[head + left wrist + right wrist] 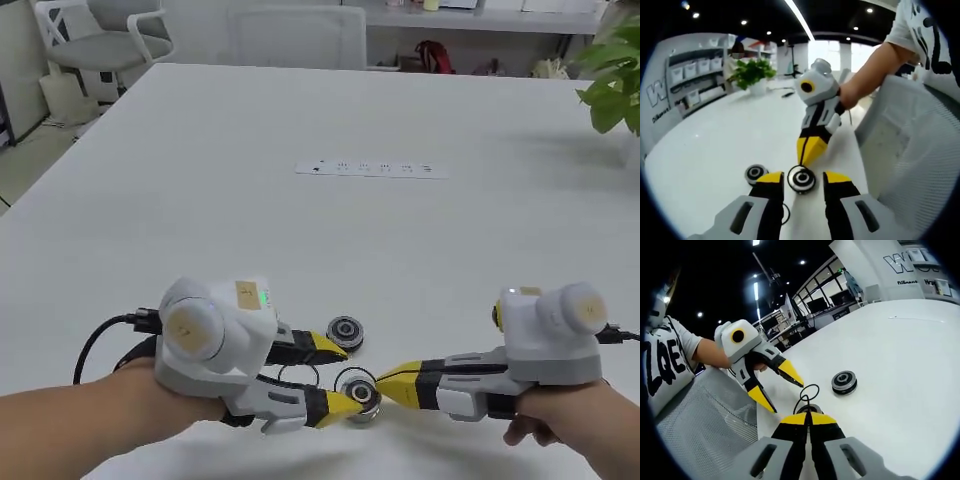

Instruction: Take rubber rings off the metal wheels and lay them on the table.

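Two small metal wheels lie near the front edge of the white table [300, 230]. My left gripper [342, 375] is open, and one wheel [358, 390] sits between its yellow tips [803, 176]. The shut right gripper [385, 383] has its tips against that wheel [801, 179]; I cannot tell whether they pinch its rubber ring. The second wheel [345, 330] lies just beyond, dark ring still on it [844, 381]. A thin loose rubber ring [807, 392] lies flat by the left gripper [783, 393]. In the right gripper view, the right gripper's tips [810, 415] partly hide the near wheel.
A white power strip [370, 168] lies across the middle of the table. A potted plant [610, 80] stands at the far right edge. Office chairs [100, 40] stand beyond the far left corner, and a mesh chair back [910, 150] is close behind the person.
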Motion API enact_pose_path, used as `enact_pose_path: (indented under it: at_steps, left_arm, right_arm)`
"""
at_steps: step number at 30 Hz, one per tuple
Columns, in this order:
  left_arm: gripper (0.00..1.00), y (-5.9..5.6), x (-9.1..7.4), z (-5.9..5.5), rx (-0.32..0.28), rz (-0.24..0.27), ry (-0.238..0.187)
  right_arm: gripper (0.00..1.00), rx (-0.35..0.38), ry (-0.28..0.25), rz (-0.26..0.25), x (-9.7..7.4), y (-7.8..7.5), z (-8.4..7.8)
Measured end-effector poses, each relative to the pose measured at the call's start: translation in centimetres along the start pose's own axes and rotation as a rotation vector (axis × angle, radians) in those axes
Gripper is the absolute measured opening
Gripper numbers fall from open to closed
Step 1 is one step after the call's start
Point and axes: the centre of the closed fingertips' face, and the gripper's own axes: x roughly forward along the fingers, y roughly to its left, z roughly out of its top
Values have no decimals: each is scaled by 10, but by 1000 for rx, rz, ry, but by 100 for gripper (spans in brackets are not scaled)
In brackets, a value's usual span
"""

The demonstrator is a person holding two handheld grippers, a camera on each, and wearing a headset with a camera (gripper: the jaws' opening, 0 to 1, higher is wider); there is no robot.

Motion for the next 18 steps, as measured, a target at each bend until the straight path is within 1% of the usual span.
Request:
enact_pose_path:
  at_steps: [2,4,7,13,18]
  left_arm:
    - [33,2,-4,-2,2,5,8]
    - [35,2,-8,-2,4,6,7]
    - [37,2,-14,1,-6,12,-9]
    - [42,0,-24,3,-10,15,-23]
    - [45,2,-35,3,-21,33,-36]
  right_arm:
    - [0,-2,-3,4,0,1,2]
    - [0,-1,-6,14,1,4,4]
    - [0,-3,-4,26,2,8,6]
    - [0,-6,-9,48,5,15,12]
    - [0,-8,-15,59,9,19,19]
